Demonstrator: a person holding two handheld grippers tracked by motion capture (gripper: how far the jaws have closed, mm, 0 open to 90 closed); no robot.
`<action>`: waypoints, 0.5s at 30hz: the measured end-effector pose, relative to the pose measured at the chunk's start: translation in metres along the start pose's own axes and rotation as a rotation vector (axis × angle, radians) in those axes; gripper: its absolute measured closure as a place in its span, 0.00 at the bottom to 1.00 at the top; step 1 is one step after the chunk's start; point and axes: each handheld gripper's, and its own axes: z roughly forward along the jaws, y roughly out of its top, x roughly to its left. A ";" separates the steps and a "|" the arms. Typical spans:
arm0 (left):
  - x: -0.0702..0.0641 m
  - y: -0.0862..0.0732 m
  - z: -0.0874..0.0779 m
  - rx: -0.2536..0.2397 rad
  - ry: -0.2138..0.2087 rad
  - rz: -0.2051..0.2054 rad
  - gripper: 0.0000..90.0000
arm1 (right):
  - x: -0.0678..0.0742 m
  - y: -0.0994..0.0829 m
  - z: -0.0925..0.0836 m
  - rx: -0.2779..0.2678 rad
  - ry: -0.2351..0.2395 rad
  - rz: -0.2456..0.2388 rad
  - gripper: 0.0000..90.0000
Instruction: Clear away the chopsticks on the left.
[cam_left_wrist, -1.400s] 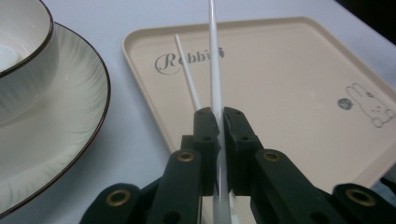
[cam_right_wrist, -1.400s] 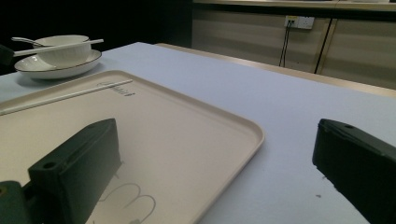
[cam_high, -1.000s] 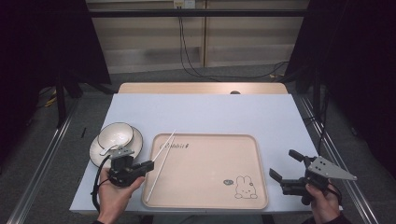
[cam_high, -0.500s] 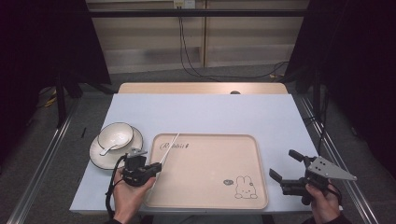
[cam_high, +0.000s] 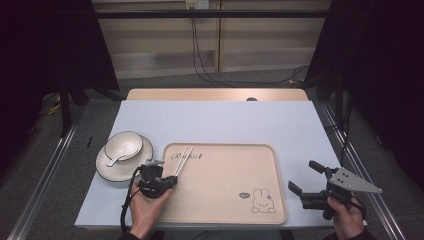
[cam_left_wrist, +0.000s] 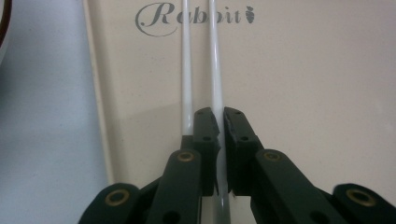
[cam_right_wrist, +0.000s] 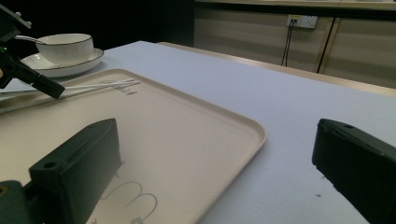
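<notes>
Risk: only one chopstick of the pair (cam_left_wrist: 200, 70) at the tray's (cam_high: 270, 155) near-left corner looks pinched; lifting could leave the other behind or swing it off. Left gripper (cam_left_wrist: 219, 126) jaws nearly closed, clamping the right-hand stick. Right gripper (cam_high: 305, 181), near right, jaws wide, empty.

White chopsticks (cam_left_wrist: 214, 65) lie on a beige tray (cam_high: 225, 200) printed with grey script lettering and a small white rabbit. The bowl (cam_high: 123, 145) and saucer (cam_high: 107, 167) are white with dark rims, on a pale blue-grey tabletop (cam_high: 220, 122). Both grippers (cam_high: 159, 176) (cam_high: 311, 181) are black
</notes>
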 end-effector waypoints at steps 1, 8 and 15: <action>-0.001 0.000 0.001 0.001 0.005 0.004 0.94 | 0.000 0.000 0.000 -0.002 -0.001 0.003 0.01; -0.004 -0.001 0.007 0.027 0.010 0.013 0.93 | 0.000 0.000 0.000 0.001 0.001 -0.002 0.01; -0.004 -0.001 0.008 0.024 0.011 0.026 0.93 | 0.000 0.000 0.000 0.001 0.000 -0.002 0.01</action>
